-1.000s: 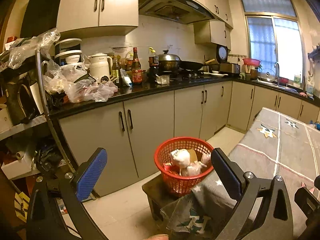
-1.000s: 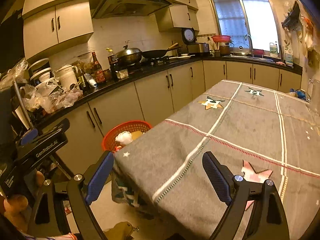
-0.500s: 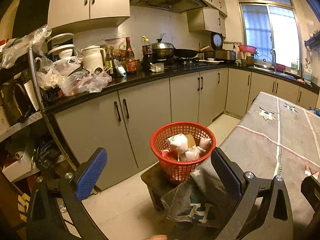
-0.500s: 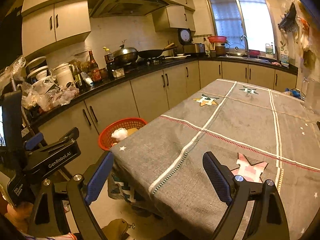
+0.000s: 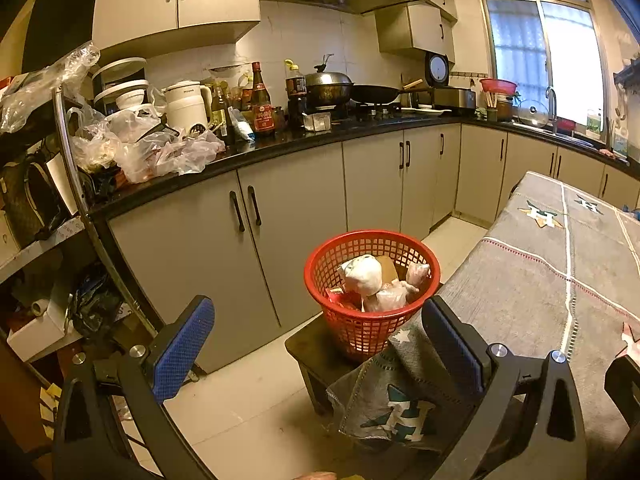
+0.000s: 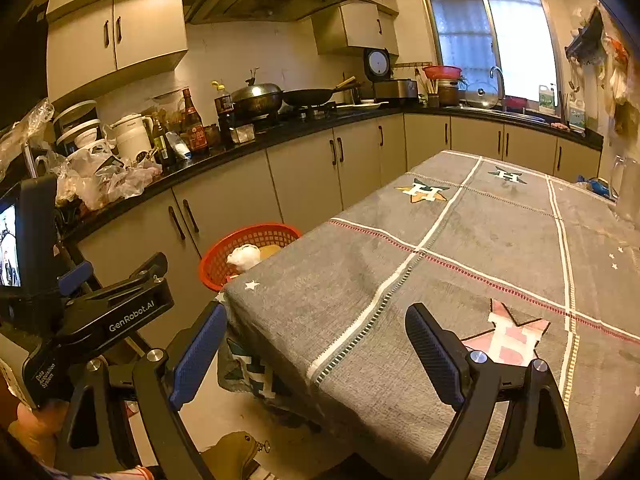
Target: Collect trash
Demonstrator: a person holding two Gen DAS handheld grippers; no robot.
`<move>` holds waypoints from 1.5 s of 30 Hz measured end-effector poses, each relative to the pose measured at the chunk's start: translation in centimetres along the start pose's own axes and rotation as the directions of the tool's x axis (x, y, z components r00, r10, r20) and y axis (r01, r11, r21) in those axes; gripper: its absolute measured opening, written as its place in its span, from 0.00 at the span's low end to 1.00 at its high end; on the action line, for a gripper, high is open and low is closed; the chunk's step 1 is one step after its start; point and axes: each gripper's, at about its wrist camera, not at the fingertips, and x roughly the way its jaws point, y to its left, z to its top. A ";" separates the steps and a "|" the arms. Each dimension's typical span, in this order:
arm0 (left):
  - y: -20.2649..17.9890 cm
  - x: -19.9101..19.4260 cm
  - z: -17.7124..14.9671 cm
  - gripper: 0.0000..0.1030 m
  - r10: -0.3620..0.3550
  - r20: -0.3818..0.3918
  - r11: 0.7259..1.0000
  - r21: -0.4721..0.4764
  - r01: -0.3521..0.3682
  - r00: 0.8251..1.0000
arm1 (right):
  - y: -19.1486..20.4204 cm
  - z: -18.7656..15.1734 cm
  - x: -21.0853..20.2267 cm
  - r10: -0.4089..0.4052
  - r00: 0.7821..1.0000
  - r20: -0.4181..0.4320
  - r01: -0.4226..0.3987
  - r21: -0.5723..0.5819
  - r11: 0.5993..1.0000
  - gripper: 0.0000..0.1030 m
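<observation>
I am holding my left gripper (image 5: 316, 344) spread wide and empty, facing the red basket (image 5: 372, 292), which is sitting on a dark stool (image 5: 316, 354) against the table (image 6: 460, 256) corner, with bagged trash (image 5: 362, 274) inside. My right gripper (image 6: 316, 350) is gaping wide above the table's near end.

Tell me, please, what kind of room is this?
Most likely a home kitchen. A range hood hangs over a stove with a wok, a sink tap stands under the window, and a table with a grey cloth has a red basket of trash beside it.
</observation>
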 end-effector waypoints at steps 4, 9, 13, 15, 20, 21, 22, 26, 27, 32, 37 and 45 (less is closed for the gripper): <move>-0.2 0.3 -0.1 1.00 0.000 -0.008 1.000 0.004 0.000 1.000 | 0.0 0.0 0.2 0.000 1.000 -0.005 0.000 -0.001 1.000 0.91; -0.2 0.4 -0.2 1.00 -0.002 -0.011 1.000 0.005 0.002 1.000 | 0.0 -0.1 0.4 0.004 1.000 -0.011 -0.004 -0.002 1.000 0.91; -0.3 0.5 -0.3 1.00 -0.003 -0.012 1.000 0.005 0.003 1.000 | 0.1 -0.1 0.4 0.004 1.000 -0.010 -0.004 -0.002 1.000 0.91; -0.3 0.5 -0.3 1.00 -0.005 -0.014 1.000 0.005 0.005 1.000 | 0.1 -0.1 0.4 0.004 1.000 -0.010 -0.004 -0.002 1.000 0.91; -0.4 0.9 -0.5 1.00 -0.010 -0.017 1.000 0.007 0.010 1.000 | 0.2 -0.2 0.4 0.004 1.000 -0.011 -0.004 -0.001 1.000 0.91; -0.4 0.9 -0.6 1.00 -0.011 -0.016 1.000 0.008 0.012 1.000 | 0.2 -0.2 0.4 0.004 1.000 -0.011 -0.004 -0.001 1.000 0.91; -0.4 1.0 -0.7 1.00 -0.014 -0.015 1.000 0.008 0.014 1.000 | 0.2 -0.2 0.4 0.003 1.000 -0.010 -0.003 -0.001 1.000 0.91; -0.3 0.9 -0.7 1.00 -0.032 -0.013 0.999 0.016 0.033 0.999 | 0.2 -0.3 0.5 -0.002 1.000 -0.008 0.002 -0.006 1.000 0.91; -0.2 0.9 -0.7 1.00 -0.036 -0.010 0.999 0.020 0.036 0.999 | 0.2 -0.3 0.5 -0.003 1.000 -0.008 0.003 -0.008 1.000 0.91; 0.3 0.6 -0.8 1.00 -0.048 0.019 0.998 0.036 0.048 0.999 | 0.3 -0.4 0.6 -0.008 1.000 -0.009 0.008 -0.013 1.000 0.91; 0.8 0.6 -1.2 1.00 -0.046 0.028 0.998 0.051 0.045 0.999 | 0.9 -0.7 0.9 -0.010 1.000 -0.017 0.009 -0.033 0.999 0.91; 2.0 1.8 -1.8 1.00 -0.044 -0.010 0.999 0.025 0.045 0.999 | 1.8 -0.8 1.2 -0.027 0.999 -0.034 0.025 -0.062 0.998 0.91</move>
